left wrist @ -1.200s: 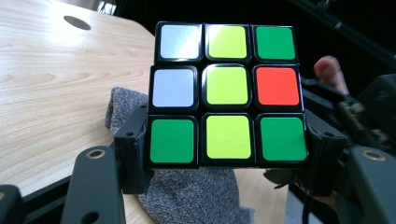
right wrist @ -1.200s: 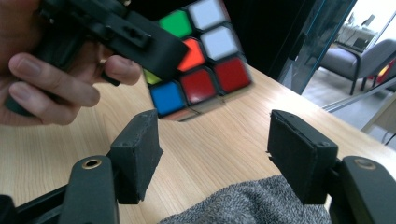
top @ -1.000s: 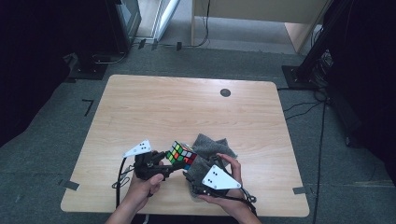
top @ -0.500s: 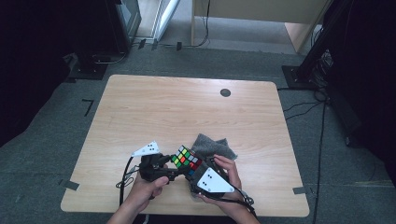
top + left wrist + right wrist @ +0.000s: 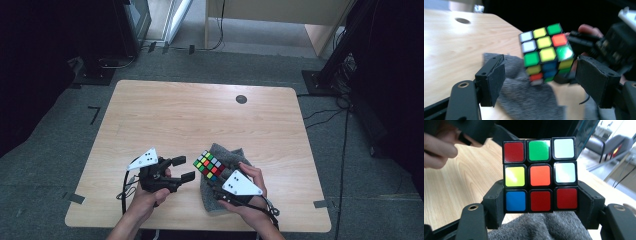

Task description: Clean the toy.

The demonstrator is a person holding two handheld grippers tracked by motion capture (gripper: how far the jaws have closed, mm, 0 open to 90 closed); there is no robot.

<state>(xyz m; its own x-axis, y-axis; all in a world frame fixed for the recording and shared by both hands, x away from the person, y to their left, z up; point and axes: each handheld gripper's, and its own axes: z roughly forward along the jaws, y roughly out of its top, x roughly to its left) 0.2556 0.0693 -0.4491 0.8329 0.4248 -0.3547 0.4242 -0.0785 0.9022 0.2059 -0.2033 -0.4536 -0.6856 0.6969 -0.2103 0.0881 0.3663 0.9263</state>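
Note:
A scrambled colour cube (image 5: 210, 165) is held just above the table, and my right gripper (image 5: 216, 176) is shut on it. In the right gripper view its two black pads clamp the bottom layer of the cube (image 5: 540, 175). My left gripper (image 5: 184, 168) is just left of the cube, a small gap away. Its jaws have just been opening, and its pads (image 5: 492, 80) touch nothing. In the left gripper view the cube (image 5: 546, 52) is beyond the spread jaws, over a grey cloth (image 5: 524, 97). The same cloth (image 5: 227, 152) lies under the cube and the right hand.
The wooden table (image 5: 200, 115) has a round cable hole (image 5: 241, 99) at the back right. Both hands work near its front edge (image 5: 165, 225). Dark stands and cables sit on the carpet around the table.
The left gripper's jaws were shut beside the cube and now stand apart, a little left of it. The right gripper has kept its hold on the cube, with little movement.

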